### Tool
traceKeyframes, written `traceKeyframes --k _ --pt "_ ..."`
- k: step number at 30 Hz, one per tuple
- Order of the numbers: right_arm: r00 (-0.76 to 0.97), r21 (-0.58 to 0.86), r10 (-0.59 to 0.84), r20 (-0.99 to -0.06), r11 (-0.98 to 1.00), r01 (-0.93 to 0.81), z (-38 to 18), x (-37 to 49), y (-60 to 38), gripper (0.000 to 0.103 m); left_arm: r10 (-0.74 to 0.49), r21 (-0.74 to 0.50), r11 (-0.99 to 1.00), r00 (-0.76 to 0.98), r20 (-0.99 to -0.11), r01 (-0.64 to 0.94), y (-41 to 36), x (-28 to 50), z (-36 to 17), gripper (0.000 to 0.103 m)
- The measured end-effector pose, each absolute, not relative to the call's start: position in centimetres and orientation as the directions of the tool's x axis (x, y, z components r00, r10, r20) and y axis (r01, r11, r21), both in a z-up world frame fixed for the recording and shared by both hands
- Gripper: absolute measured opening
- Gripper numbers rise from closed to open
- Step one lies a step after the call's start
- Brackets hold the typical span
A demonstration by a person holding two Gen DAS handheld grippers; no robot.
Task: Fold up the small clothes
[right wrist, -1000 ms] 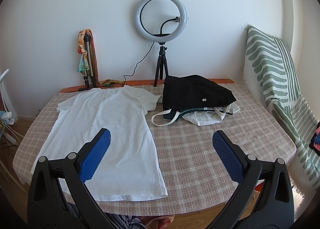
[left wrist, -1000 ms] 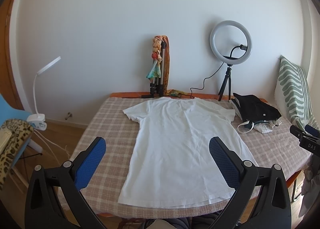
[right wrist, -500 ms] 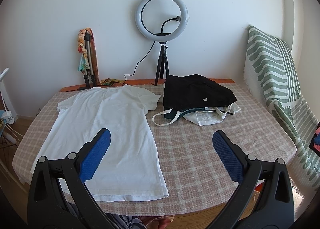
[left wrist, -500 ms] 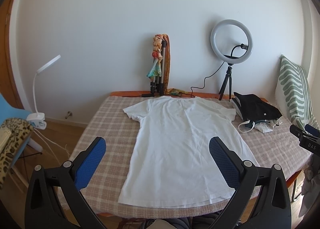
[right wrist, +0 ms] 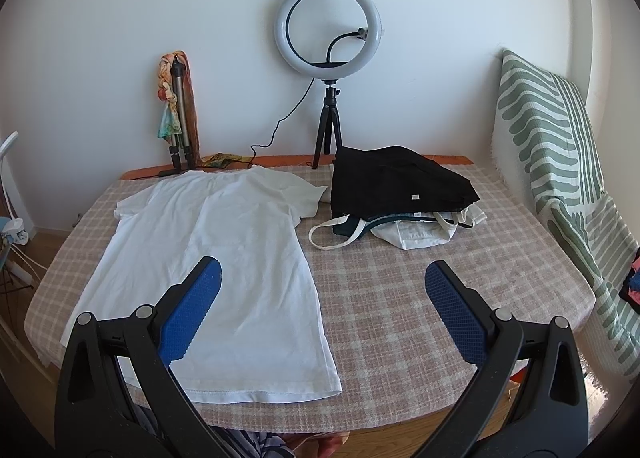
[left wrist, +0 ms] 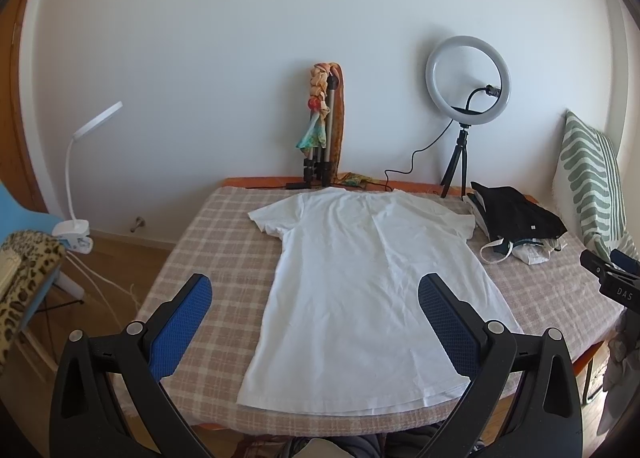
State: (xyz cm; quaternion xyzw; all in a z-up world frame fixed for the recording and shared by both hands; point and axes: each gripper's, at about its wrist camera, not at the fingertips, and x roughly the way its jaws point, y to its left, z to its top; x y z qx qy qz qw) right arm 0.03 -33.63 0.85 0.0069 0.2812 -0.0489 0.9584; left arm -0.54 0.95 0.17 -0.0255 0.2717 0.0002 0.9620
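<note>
- I count one white T-shirt [left wrist: 372, 290] spread flat on the checked table [left wrist: 224, 242], collar toward 12 o'clock at the wall, hem toward 6 o'clock at the near edge. No fold is in it yet.
- My left gripper [left wrist: 316, 290] hangs above the near edge with its jaws wide and nothing between them; the hem lies under the gap in this view.
- My right gripper [right wrist: 320, 282] is just as wide and just as empty, and the shirt's right side seam runs under its left pad [right wrist: 192, 306].
- I judge this to be the very start: the garment is laid out and I am lining up for the first grab.
- The next move, as I see it, calls for both grippers to come down on the cloth, one toward the hem and one toward a shoulder on the same side, pinching only fabric and not the tablecloth, then carrying that side across.
- At 2 o'clock from the shirt sits one heap: a folded black garment [right wrist: 396, 182] on top of a pale tote bag [right wrist: 420, 230], close beside the shirt's right sleeve [right wrist: 304, 194].
- Along the wall at 12 o'clock I count one ring light [right wrist: 328, 26] on a small tripod and one folded tripod [left wrist: 326, 138] draped with a scarf.
- One desk lamp [left wrist: 80, 174] stands at 9 o'clock off the table, and one striped cushion [right wrist: 548, 130] leans at 3 o'clock.
</note>
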Motion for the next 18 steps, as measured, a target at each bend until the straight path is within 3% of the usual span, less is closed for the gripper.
traceKeyframes --k 8,18 --pt "0.846 -0.003 -0.046 -0.531 0.999 0.053 0.8 1.7 -32.4 0.103 0.018 -0.045 0.998 0.833 -0.553 -0.052 3.0 -0.2 -2.0 0.103" --pt "0.843 0.042 0.137 -0.52 0.99 -0.135 1.7 8.8 -26.1 0.103 0.031 -0.076 0.992 0.772 -0.634 -0.102 7.4 -0.2 -8.3 0.098"
